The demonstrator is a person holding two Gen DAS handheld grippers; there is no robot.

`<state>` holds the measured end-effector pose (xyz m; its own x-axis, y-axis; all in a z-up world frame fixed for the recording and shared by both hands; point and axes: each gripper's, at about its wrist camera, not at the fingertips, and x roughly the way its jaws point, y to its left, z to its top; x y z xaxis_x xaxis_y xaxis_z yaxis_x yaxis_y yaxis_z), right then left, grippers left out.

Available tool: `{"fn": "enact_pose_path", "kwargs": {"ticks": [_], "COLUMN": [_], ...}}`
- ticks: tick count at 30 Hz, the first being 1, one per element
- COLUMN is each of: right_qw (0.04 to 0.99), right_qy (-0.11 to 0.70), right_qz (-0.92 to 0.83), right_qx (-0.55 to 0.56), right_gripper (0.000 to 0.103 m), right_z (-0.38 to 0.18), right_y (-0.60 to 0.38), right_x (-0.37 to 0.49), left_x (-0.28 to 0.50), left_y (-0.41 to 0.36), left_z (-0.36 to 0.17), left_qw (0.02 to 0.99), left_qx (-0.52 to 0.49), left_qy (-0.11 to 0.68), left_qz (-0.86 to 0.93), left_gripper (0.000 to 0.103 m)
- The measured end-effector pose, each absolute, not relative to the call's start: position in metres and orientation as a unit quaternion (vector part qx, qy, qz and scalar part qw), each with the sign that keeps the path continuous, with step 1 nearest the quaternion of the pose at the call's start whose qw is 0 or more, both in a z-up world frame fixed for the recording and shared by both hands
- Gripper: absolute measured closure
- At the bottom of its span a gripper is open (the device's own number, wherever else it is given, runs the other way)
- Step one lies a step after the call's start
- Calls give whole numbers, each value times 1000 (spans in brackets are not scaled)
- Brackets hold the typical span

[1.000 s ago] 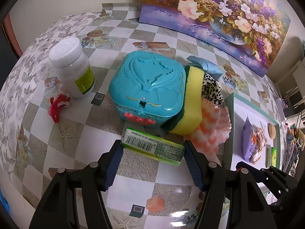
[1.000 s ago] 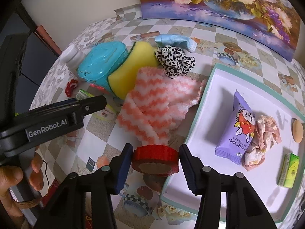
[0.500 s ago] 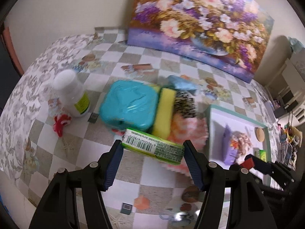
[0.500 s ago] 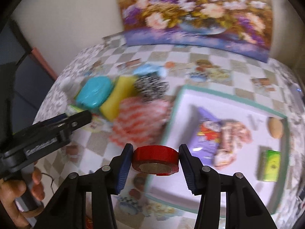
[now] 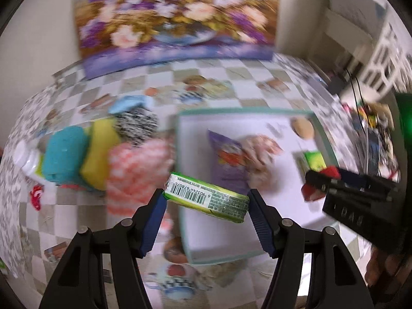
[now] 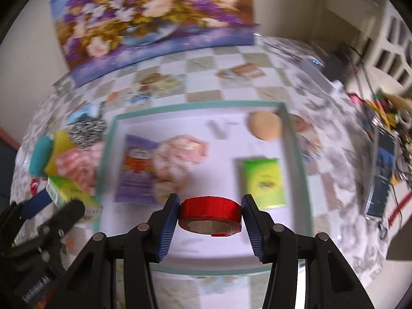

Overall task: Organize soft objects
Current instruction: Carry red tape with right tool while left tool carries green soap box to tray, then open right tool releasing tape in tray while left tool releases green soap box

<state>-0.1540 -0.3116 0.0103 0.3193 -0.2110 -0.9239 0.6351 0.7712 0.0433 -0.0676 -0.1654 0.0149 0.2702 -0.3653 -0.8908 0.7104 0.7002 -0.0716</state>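
Both tools loaded above the white tray

Tools carry one item apiece. The left tool (image 5: 206, 200) has its blue pads clamped on the two ends of a green wrapped packet (image 5: 207, 197) with a barcode, held tilted, its right end lower, over the near left corner of the white tray (image 5: 191, 247) with its teal rim. The right tool (image 6: 209, 215) is closed on a roll of red tape (image 6: 209, 213), flat between the pads with the cardboard core facing the camera, above the near part of the tray floor.

Inside the tray lie a purple snack bag (image 6: 137, 172), a crumpled pink wrapper (image 6: 180, 154) touching its right side, a round tan sponge puff (image 6: 265, 126) at the far right corner, and a green-yellow packet (image 6: 264, 182) along the right wall.

On the checkered tabletop (image 5: 231, 79), left of the tray, sit a pink-and-white cloth (image 5: 136, 170) against the tray edge, a yellow sponge (image 5: 99, 154), a teal box (image 5: 64, 154), a black-and-white spotted scrunchie (image 5: 136, 126) behind them, and a pale blue item (image 5: 128, 104) farther back. A white bottle (image 5: 28, 162) stands at the far left, blurred, with a small red item (image 5: 36, 195) near it. A flower painting (image 5: 175, 18) leans against the wall behind.

Most of the background is motion-blurred.
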Motion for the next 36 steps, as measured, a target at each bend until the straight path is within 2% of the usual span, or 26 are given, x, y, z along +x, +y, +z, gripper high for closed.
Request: {"fn": "enact_pose_path", "kwargs": {"ticks": [13,20,27,30,31,32,34,36], "right_qw": [745,735,737,744,747,749,755,761], "right_qy": [574,592,592,583,578,574,565,554], "right_qz": [-277,-268,-273,-278,-279,-280,-286,-294], "right_qx": [196,192,179,172,172,173,170,169], "right_gripper": [51,51,50,47,41,39,38,37], "right_z": [-21,-35,-37,-33,-31,-29,-24,-18], "right_y": [-318,-315,-313,-311,-311,-311,-310,-311], "right_x": [-173,-169,-165,-161,-160,-160,-159,-159], "left_x": [-78,-76,-71,-71,-71,-70,-68,-65], "left_y": [-182,-187,-197,-199,-199,-198,-195,-191], "left_z": [-33,-44,-46,-46,-46,-46,-43,-38], "left_qw": [713,703,715,716,718,721,727,735], "left_qx": [209,211,220,226,228,228,223,212], "left_qy": [570,583,564,562,560,558,555,550], "left_qz": [-351,-348,-351,-347,-344,-342,-338,-335], "left_gripper": [37,37,36,33,28,27,27,21]}}
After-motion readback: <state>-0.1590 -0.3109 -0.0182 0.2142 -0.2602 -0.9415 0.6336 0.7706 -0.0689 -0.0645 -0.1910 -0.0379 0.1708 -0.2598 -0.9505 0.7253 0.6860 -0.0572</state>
